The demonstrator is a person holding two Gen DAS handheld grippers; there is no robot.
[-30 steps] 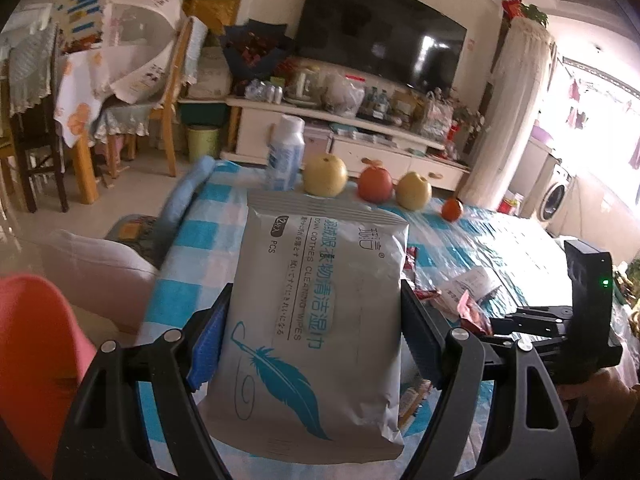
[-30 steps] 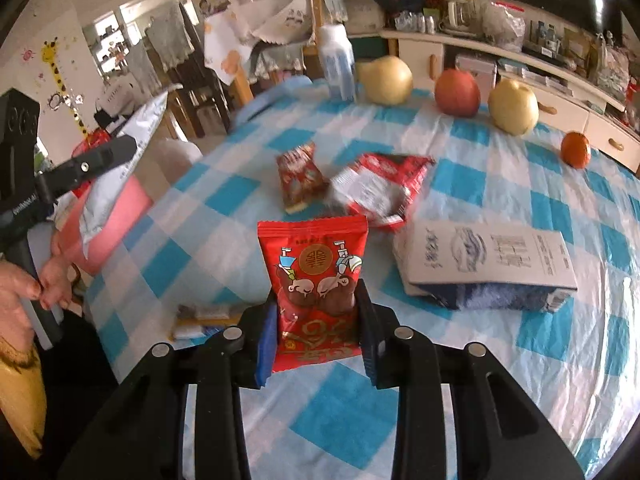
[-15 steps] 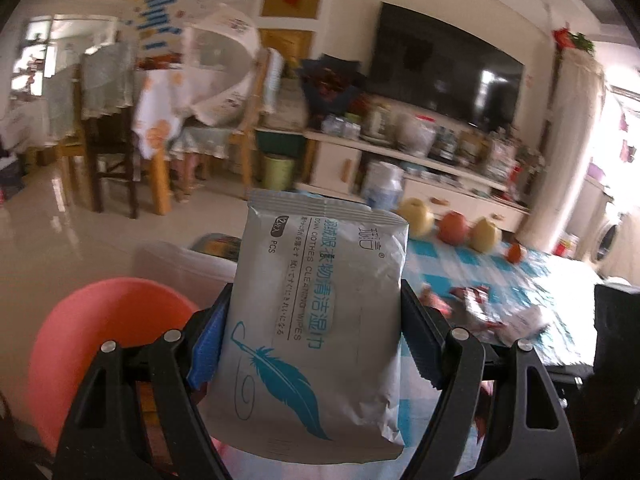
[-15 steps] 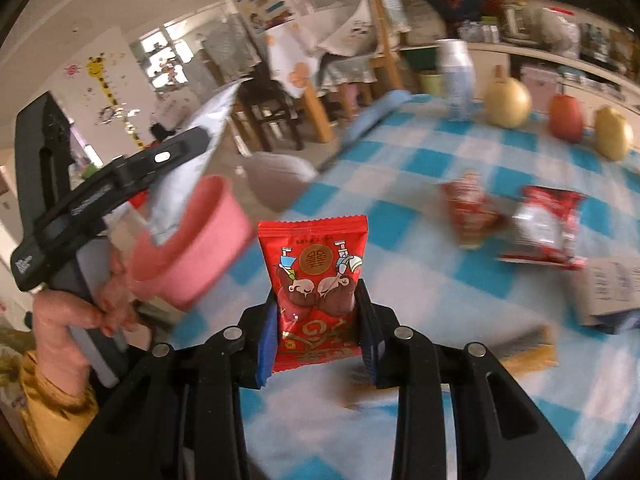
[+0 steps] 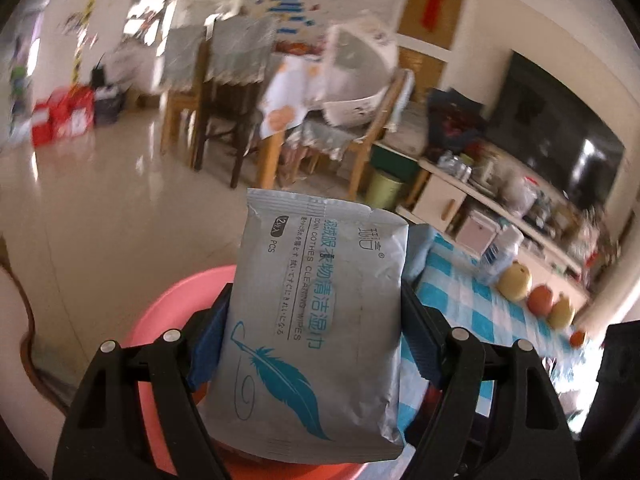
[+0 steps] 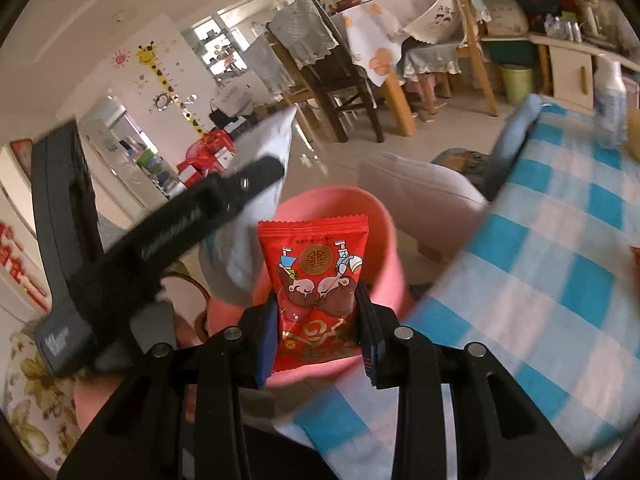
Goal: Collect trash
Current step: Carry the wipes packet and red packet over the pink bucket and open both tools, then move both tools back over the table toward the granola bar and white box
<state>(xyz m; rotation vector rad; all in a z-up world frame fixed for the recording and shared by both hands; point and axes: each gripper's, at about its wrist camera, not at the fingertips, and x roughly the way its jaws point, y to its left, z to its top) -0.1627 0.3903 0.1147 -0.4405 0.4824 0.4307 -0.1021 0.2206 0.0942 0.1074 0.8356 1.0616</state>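
My left gripper (image 5: 316, 340) is shut on a grey wet-wipes pack (image 5: 316, 320) with a blue feather print, held over a pink bin (image 5: 160, 328) beside the table. My right gripper (image 6: 316, 328) is shut on a red snack packet (image 6: 316, 288) and holds it at the pink bin's (image 6: 380, 240) near rim. In the right wrist view the left gripper (image 6: 256, 176) with the grey pack (image 6: 264, 152) hangs above the bin's left side.
The blue-checked table (image 6: 560, 280) lies to the right, with a white bottle (image 5: 500, 252) and several fruits (image 5: 540, 300) at its far edge. A white cushion (image 6: 420, 188) sits behind the bin. Wooden chairs (image 5: 224, 120) and a green bucket (image 5: 384, 188) stand farther off.
Both grippers have swung left from over the table to the pink bin, still holding their packs. The bin now sits directly under and ahead of both.
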